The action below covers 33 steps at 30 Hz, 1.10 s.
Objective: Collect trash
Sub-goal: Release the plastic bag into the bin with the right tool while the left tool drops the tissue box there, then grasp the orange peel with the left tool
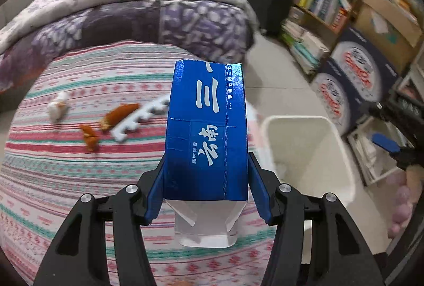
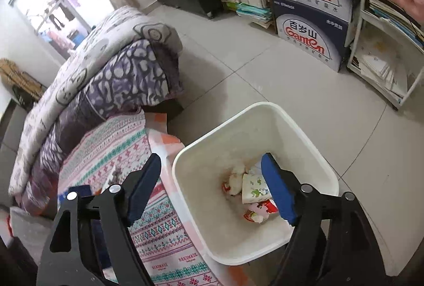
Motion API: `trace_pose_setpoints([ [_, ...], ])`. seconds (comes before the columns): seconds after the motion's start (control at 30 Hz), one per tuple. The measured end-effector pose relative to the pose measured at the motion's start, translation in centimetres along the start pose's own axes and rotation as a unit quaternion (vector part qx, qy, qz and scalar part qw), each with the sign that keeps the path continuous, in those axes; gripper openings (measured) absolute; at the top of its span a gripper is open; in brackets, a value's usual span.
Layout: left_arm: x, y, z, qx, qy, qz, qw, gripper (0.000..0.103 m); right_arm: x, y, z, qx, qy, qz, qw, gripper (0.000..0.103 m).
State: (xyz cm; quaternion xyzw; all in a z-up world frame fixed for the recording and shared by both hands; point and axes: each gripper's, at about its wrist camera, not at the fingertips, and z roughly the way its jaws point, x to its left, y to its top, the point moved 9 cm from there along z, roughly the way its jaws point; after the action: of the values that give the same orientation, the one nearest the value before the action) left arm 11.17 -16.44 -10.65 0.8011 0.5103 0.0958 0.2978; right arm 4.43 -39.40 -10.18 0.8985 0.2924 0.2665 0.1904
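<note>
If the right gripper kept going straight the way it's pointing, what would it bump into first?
Probably the trash in the white bin: the open right gripper aims into it, at the tissue pack and wrappers, though depth is unclear.

Blue carton [image 1: 206, 126], white bin [image 2: 304, 126], pink-and-teal striped bedsheet [image 1: 66, 174].

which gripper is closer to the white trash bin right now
Right. The right gripper hangs open directly over the white bin, above the wrappers inside. The left gripper holds a blue carton over the striped bedspread, the bin off to its side.
</note>
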Motion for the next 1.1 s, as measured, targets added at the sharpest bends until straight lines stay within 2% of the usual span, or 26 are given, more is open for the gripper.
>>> trace_pose_setpoints([
  [0.23,-5.8,-1.2,1.2,0.019,-0.055,0.034,0.9977,0.056,-1.6,1.2,-0.9,-0.015,0.006,0.032,0.999,0.082],
  [0.37,-9.0,-1.7,2.4,0.038,-0.099,0.034,0.9938,0.056,-2.2,1.6,-1.1,-0.018,0.012,0.052,0.998,0.082],
  [0.47,-11.6,-1.9,3.0,0.05,-0.152,0.031,0.9866,0.058,-2.3,2.0,-1.4,-0.023,0.019,0.067,0.997,0.083],
  [0.5,-12.1,-1.8,2.9,0.049,-0.164,0.032,0.9847,0.06,-2.2,2.1,-1.4,-0.024,0.022,0.071,0.997,0.084],
  [0.53,-12.4,-1.8,2.8,0.049,-0.172,0.033,0.9834,0.074,-2.0,2.1,-1.4,-0.024,0.023,0.072,0.997,0.084],
  [0.6,-12.5,-1.6,2.7,0.045,-0.178,0.034,0.9823,0.08,-1.3,2.0,-1.4,-0.025,0.027,0.067,0.997,0.085],
  [0.77,-8.7,-0.6,3.1,0.038,-0.12,0.021,0.9918,0.08,0.4,1.3,-1.2,-0.021,0.035,0.047,0.998,0.087],
  [0.87,-4.2,0.4,3.4,0.032,-0.061,0.004,0.9976,0.08,1.6,0.5,-0.7,-0.011,0.038,0.034,0.999,0.088],
  [0.93,-0.2,1.1,3.7,0.036,-0.006,-0.009,0.9993,0.08,2.5,-0.5,0.0,0.005,0.041,0.021,0.999,0.088],
  [1.03,6.6,1.3,4.7,0.056,0.079,-0.044,0.9943,0.08,4.3,-2.2,1.3,0.037,0.048,-0.003,0.998,0.088],
  [1.1,11.0,1.0,5.1,0.066,0.101,-0.096,0.9881,0.08,5.4,-3.0,1.8,0.048,0.05,-0.017,0.997,0.088],
])
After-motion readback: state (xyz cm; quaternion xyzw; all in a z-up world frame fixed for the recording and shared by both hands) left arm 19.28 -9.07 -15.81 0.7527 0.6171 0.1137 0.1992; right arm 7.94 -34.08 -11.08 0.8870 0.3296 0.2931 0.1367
